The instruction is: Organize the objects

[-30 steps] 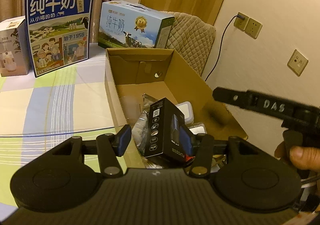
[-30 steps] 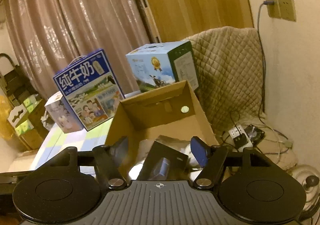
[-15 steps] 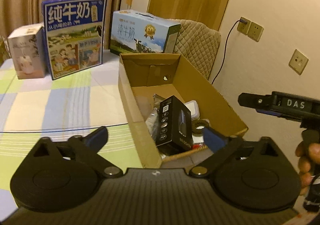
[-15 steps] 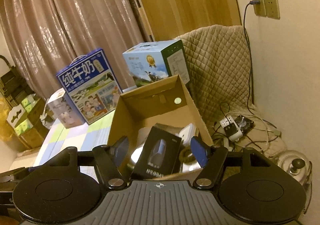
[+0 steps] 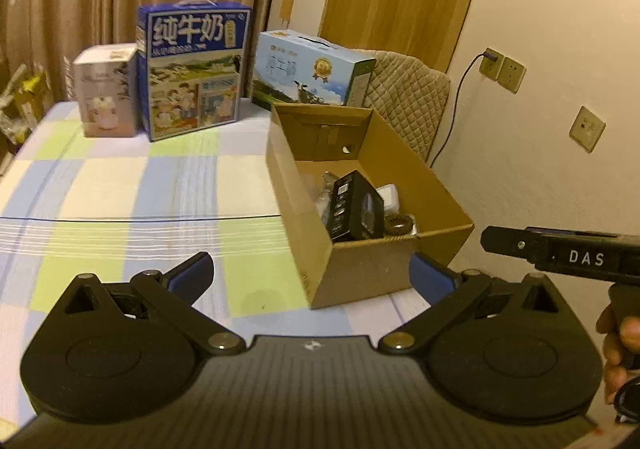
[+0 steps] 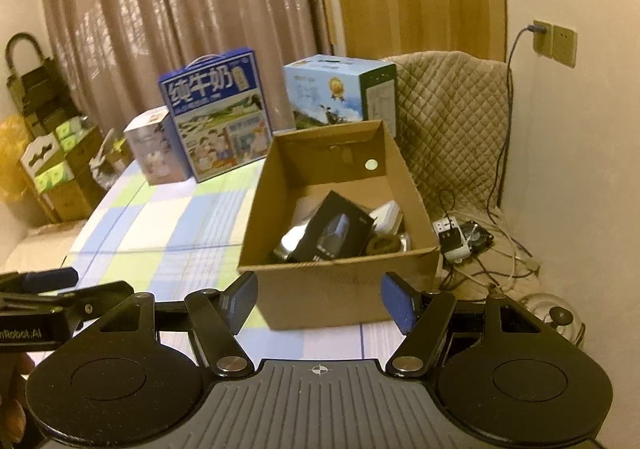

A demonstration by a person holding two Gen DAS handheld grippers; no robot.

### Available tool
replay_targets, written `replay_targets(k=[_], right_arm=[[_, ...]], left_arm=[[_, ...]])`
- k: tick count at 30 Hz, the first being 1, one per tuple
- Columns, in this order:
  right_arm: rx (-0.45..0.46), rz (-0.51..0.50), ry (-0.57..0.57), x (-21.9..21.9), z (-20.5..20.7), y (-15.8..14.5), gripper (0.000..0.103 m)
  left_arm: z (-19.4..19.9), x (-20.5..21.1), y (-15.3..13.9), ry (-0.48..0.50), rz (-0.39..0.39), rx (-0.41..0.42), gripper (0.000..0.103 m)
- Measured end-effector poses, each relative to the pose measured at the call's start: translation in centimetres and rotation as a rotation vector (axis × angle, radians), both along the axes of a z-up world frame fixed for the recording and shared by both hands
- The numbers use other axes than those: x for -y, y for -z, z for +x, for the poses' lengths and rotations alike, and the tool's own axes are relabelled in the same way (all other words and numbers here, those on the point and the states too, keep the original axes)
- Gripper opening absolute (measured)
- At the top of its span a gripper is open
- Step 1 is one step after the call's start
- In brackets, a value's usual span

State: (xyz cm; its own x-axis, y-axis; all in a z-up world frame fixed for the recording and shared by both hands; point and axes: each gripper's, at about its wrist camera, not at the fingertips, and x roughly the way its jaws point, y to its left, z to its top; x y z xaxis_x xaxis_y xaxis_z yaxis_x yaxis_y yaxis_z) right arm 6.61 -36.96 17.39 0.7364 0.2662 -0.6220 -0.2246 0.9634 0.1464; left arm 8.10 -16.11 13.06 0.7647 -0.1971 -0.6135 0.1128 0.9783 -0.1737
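An open cardboard box (image 5: 400,269) (image 6: 344,289) stands at the table's right edge. Inside it a black product box (image 5: 354,209) (image 6: 334,229) leans on edge among a white case (image 5: 387,196) (image 6: 386,215), a silvery pouch (image 6: 290,241) and a dark ring (image 5: 398,224). My left gripper (image 5: 311,273) is open and empty, in front of the cardboard box. My right gripper (image 6: 318,299) is open and empty, also in front of it. The right gripper's body shows at the right of the left wrist view (image 5: 560,249).
The table has a checked cloth (image 5: 140,189). At its far side stand a dark blue milk carton (image 5: 194,69), a light blue milk carton (image 5: 312,69) and a small white box (image 5: 106,89). A quilted chair (image 6: 452,121) and a power strip with cables (image 6: 452,241) lie right of the table.
My left gripper opened and let go of the black product box, which now rests in the cardboard box. Both grippers have pulled back from the box.
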Motion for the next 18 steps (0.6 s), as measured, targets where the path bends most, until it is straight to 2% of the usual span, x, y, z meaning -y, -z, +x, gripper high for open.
replay_targets(k=[3,6,10,18], right_arm=[[0.014,-0.031,-0.01,-0.5,-1.7,-0.3,0.066],[0.017,-0.036,-0.009,-0.7,-3.3,-0.6,0.074],[0.015,-0.021,0.003,-1.0,-5.3,-0.5,0.083],[-0.008,-0.01,0.009,-1.1,-7.9,0.4,0.084]], left_arm=[[-1.7,-0.2,-0.5,-0.021,0.004,0.007,0.102],[-3.1,-0.8,-0.8,-0.041,-0.028,-0.002,0.102],[-5.1,-1.1,-1.1,-0.047,-0.029,-0.008,0.102],[-7.9,-0.8,-1.0,-0.045,0.003,-0.008,0.102]])
